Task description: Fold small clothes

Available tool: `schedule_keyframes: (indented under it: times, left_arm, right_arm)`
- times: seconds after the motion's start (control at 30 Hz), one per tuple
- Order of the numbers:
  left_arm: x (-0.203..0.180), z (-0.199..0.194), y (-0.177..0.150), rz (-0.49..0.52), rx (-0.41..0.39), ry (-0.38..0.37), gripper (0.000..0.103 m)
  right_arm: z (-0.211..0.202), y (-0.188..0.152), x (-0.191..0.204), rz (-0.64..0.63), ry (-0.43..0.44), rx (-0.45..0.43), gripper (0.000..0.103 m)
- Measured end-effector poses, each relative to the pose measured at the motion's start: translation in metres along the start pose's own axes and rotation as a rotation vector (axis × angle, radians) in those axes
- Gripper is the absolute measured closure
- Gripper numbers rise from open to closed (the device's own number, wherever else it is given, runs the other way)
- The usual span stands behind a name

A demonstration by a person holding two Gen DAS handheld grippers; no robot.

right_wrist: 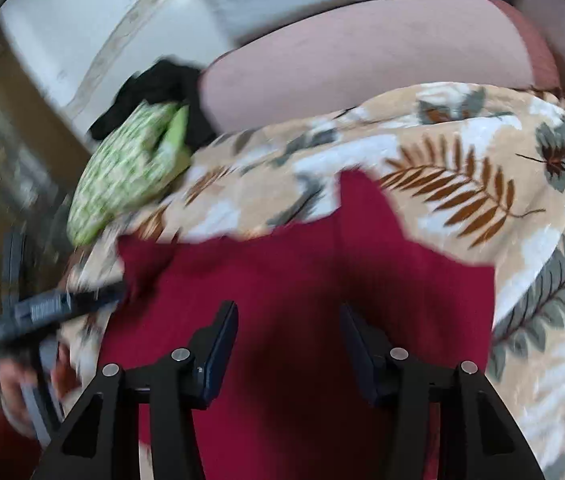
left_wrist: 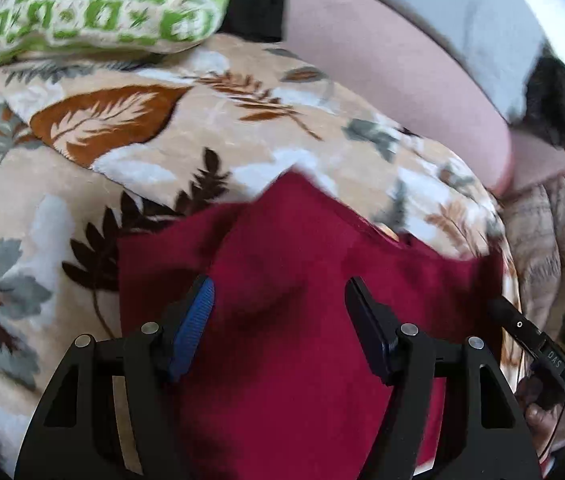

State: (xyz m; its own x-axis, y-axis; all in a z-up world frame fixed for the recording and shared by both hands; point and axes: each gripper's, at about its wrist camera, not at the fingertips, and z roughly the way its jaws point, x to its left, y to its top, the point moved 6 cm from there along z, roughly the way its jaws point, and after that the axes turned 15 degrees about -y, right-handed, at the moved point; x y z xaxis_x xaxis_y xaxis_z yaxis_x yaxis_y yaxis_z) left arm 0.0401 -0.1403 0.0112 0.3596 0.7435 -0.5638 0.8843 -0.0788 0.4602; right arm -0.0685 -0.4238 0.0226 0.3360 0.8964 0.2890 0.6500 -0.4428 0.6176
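A dark red garment (left_wrist: 290,240) lies spread on a leaf-patterned blanket (left_wrist: 122,128). My left gripper (left_wrist: 278,292) hovers over its near part with jaws wide apart and nothing pinched between them. In the right wrist view the same red garment (right_wrist: 302,264) fills the centre, and my right gripper (right_wrist: 288,316) stands open above it, its pads clear of the cloth. The right gripper's tip (left_wrist: 522,328) shows at the garment's right edge in the left view. The left gripper (right_wrist: 66,304) appears blurred at the garment's left edge in the right view.
A green-and-white patterned cloth (left_wrist: 82,4) lies at the blanket's far left. Beside it sits a black garment (right_wrist: 162,84). A pink mattress surface (left_wrist: 382,80) runs behind the blanket, with a pale wall beyond. A hand (right_wrist: 14,392) holds the left gripper's handle.
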Motion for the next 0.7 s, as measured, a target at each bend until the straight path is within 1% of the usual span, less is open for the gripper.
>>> schedule_keyframes:
  times: [0.07,0.13,0.17,0.23,0.27,0.33,0.37,0.4,0.47,0.5,0.53,0.63,0.7]
  left_arm:
    - [0.017,0.011,0.008,-0.044,0.008,0.028,0.036]
    - [0.034,0.022,0.013,-0.091,0.025,0.029,0.036]
    - [0.037,0.026,0.013,-0.098,0.031,0.028,0.036]
    - [0.034,0.025,0.012,-0.059,0.016,0.041,0.036]
    - [0.031,0.024,0.012,-0.043,0.021,0.051,0.036]
    - [0.028,0.017,0.008,-0.027,0.033,0.061,0.036]
    - [0.028,0.013,0.008,-0.034,0.033,0.052,0.036]
    - [0.028,0.006,0.006,-0.046,0.032,0.027,0.036]
    - [0.027,-0.01,0.001,-0.054,0.031,-0.017,0.036]
    - [0.028,-0.022,-0.002,-0.05,0.025,-0.028,0.036]
    - [0.029,-0.034,-0.007,-0.041,0.014,-0.037,0.036]
    - [0.032,-0.062,-0.023,-0.031,-0.006,-0.064,0.036]
    - [0.033,-0.077,-0.038,-0.032,-0.008,-0.087,0.036]
  right_arm:
    - [0.017,0.012,-0.01,0.026,-0.06,0.004,0.052]
    - [0.039,0.017,-0.024,0.054,-0.099,0.041,0.052]
    - [0.046,0.017,-0.027,0.057,-0.109,0.055,0.052]
    - [0.06,0.014,-0.034,0.051,-0.127,0.085,0.052]
    - [0.058,0.012,-0.034,0.048,-0.126,0.083,0.052]
    - [0.051,0.013,-0.033,0.046,-0.12,0.066,0.052]
    - [0.044,0.013,-0.033,0.046,-0.118,0.061,0.052]
    - [0.039,0.012,-0.033,0.048,-0.117,0.06,0.052]
    - [0.018,0.004,-0.031,0.052,-0.086,0.057,0.052]
    - [0.002,-0.004,-0.03,0.046,-0.067,0.06,0.052]
    - [-0.008,-0.012,-0.03,0.037,-0.068,0.062,0.052]
    - [-0.038,-0.043,-0.039,0.018,-0.111,0.06,0.051]
    - [-0.045,-0.061,-0.045,-0.001,-0.149,0.079,0.051]
